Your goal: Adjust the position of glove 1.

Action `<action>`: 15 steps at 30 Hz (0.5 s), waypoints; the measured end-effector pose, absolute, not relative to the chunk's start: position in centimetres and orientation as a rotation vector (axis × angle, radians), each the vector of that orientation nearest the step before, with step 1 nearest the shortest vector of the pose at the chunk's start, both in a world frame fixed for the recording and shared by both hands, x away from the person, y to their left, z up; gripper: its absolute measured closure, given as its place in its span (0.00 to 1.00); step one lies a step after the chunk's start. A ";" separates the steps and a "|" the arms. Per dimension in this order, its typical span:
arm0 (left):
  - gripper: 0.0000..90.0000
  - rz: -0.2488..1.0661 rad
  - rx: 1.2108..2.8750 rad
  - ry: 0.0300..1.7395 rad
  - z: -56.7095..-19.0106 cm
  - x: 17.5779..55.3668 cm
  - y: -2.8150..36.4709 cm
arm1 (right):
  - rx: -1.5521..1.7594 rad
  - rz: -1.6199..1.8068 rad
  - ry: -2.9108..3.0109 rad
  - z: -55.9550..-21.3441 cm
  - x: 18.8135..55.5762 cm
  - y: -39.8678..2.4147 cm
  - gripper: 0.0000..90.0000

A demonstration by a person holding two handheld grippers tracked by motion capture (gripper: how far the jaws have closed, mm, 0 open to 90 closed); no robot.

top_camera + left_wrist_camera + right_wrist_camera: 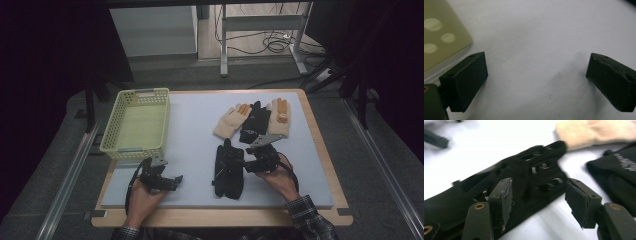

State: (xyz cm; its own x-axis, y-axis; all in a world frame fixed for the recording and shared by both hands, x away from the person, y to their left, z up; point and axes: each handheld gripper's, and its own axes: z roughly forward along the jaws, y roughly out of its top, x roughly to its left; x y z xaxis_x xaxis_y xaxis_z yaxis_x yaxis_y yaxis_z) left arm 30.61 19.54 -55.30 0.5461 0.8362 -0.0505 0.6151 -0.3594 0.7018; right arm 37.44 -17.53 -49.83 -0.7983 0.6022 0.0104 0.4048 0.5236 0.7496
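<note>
No readable text anywhere

My left gripper [175,179] sits low at the near left, hand [142,200] wrapped behind it, jaws spread wide with bare surface between them. My right gripper [246,164] points leftward at mid-table, right hand [278,181] behind it, sleeve at the wrist. Its jaws stand apart, pads pressing on nothing.

Four gloves on the table [190,150]: two black gloves [229,169] [255,121], two beige gloves [231,120] [280,117]; one yellow-green basket [136,123].
</note>
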 end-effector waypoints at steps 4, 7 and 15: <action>0.04 0.416 2.100 1.165 -55.3 30.6 19.5 | 0.872 1.108 2.479 -49.6 38.6 -18.3 0.42; 0.04 0.416 2.100 1.165 -55.3 30.6 19.5 | 0.898 1.083 2.451 -49.4 39.8 -19.0 0.43; 0.04 0.416 2.099 1.165 -55.3 30.6 19.5 | 0.916 1.037 2.389 -48.9 43.1 -20.0 0.50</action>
State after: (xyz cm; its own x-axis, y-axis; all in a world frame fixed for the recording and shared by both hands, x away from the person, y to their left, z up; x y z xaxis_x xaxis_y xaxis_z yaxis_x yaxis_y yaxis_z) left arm 30.61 19.54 -55.30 0.5461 0.8362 -0.0509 0.6151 -0.3590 0.7020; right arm 43.13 -19.98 -48.92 -0.7161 0.6932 -0.0816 0.4136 0.5156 0.7504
